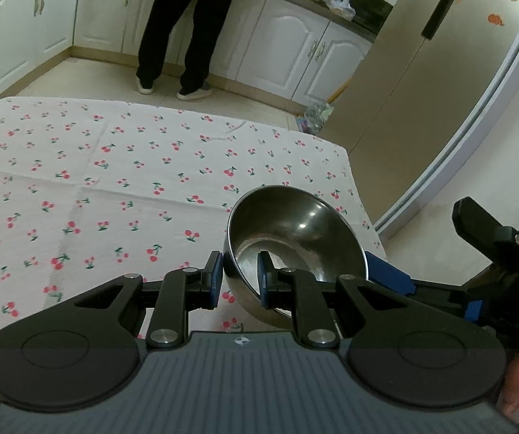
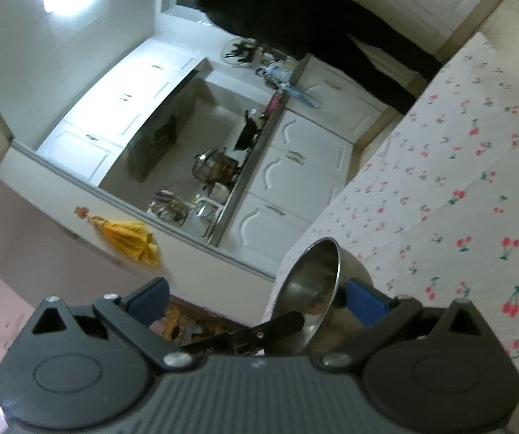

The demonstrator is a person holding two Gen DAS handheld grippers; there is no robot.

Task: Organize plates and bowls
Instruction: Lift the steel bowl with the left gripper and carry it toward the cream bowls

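**Steel bowl pinched at the table's near corner**

Blue pads of my left gripper (image 1: pixel 239 277) are pinching the rim of the steel bowl (image 1: pixel 295 228), one pad outside the wall, one inside. I am holding it tilted over the near right corner of the cherry-print tablecloth (image 1: pixel 133 181). My right gripper (image 2: pixel 256 298) is standing spread wide, one finger just beside the bowl's outer wall.
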